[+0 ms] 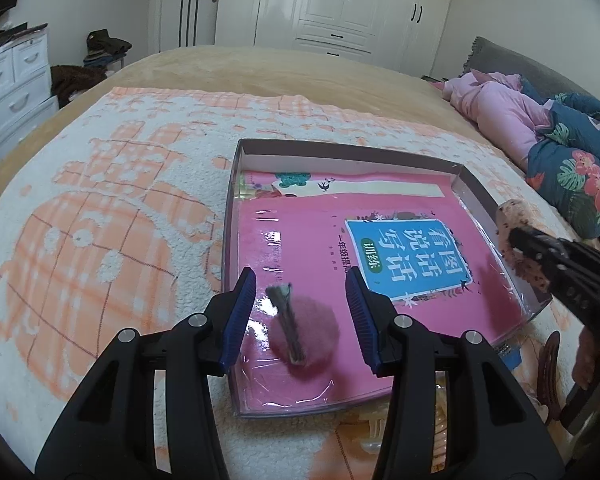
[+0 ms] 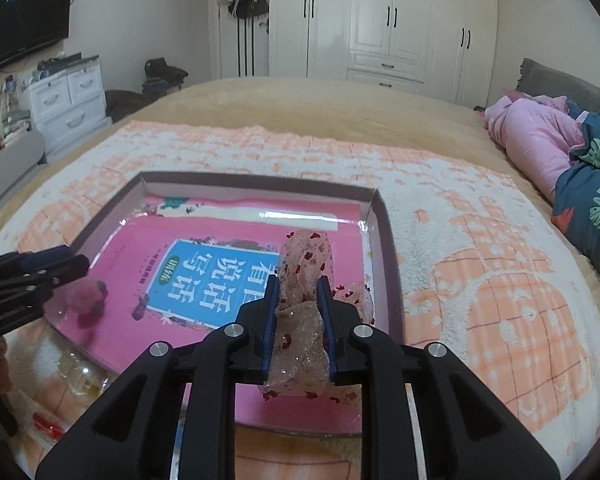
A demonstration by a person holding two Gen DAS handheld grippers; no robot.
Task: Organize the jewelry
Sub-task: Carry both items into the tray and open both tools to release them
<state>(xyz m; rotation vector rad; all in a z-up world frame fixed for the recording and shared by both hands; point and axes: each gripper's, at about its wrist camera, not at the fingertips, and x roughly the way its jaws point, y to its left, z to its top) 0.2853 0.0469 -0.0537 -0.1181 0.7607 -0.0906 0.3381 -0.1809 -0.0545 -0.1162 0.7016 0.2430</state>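
Gripping: the right gripper (image 2: 298, 320) has its blue pads pressed onto a sheer, glittery ribbon bow (image 2: 306, 264) dotted with red, held above the near right part of the tray.
Right gripper from the other side: the right gripper shows at the far right of the left wrist view, with the ribbon bow sticking out past the tray's right wall.
Left tool: the left gripper (image 1: 301, 312) has its fingers spread wide apart, with nothing between them, hovering over the tray's near left corner.
Below the left tool: a fluffy pink pom-pom hair clip (image 1: 300, 326) with a grey metal bar across it; it looks blurred, and I cannot tell whether it is lying on the tray floor or still in the air.
Tray: a shallow clear box (image 1: 352, 156) with low walls sits on the towel, lined with a pink book cover (image 1: 300, 240) bearing a blue label with white Chinese characters.
Beside the tray: a dark brown hair clip (image 1: 548, 356) lies on the towel just off the tray's near right corner; pale yellowish items lie near the tray's front edge, too unclear to name.
Underneath: an orange and white towel (image 2: 480, 280) spread over a tan blanket (image 2: 320, 100) on the bed.
Far right: pink and floral bedding (image 2: 540, 136) bunched up.
Background: a white wardrobe (image 2: 380, 20) and a white chest of drawers (image 2: 68, 96).
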